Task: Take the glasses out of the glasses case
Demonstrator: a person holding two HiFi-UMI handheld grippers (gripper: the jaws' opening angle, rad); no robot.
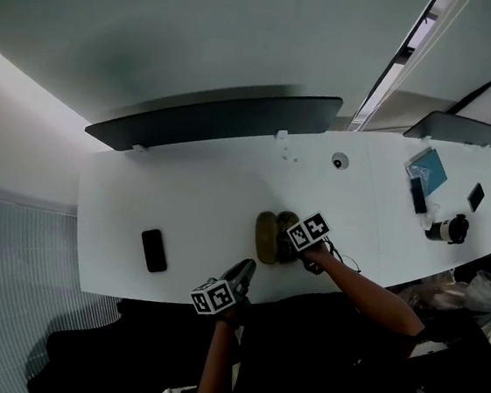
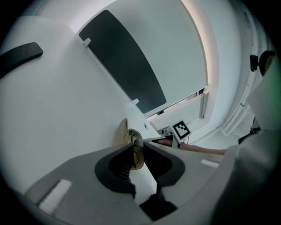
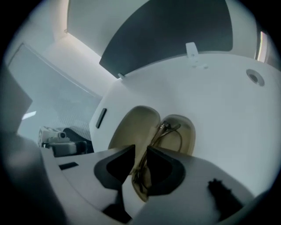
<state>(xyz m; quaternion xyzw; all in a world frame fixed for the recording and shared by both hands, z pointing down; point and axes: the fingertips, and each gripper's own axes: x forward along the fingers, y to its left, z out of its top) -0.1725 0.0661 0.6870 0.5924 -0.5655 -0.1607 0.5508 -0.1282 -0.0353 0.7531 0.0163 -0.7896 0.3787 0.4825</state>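
Straddling glasses [image 3: 166, 128] only its own view shows, right claw [image 3: 141, 149] stands slightly apart; left claw [image 2: 138, 145] barely parted, empty.

glasses [image 3: 164, 126] partly hidden, behind right tool [image 3: 140, 151]

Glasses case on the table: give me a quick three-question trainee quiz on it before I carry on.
1. True or false: the glasses case lies shut.
2. Which gripper has the glasses between its fingers?
3. What lies on the table to the left of the case in the head view? A a phone, B a mug, C a book.

Key:
1. False, it lies open.
2. The right gripper.
3. A, the phone.
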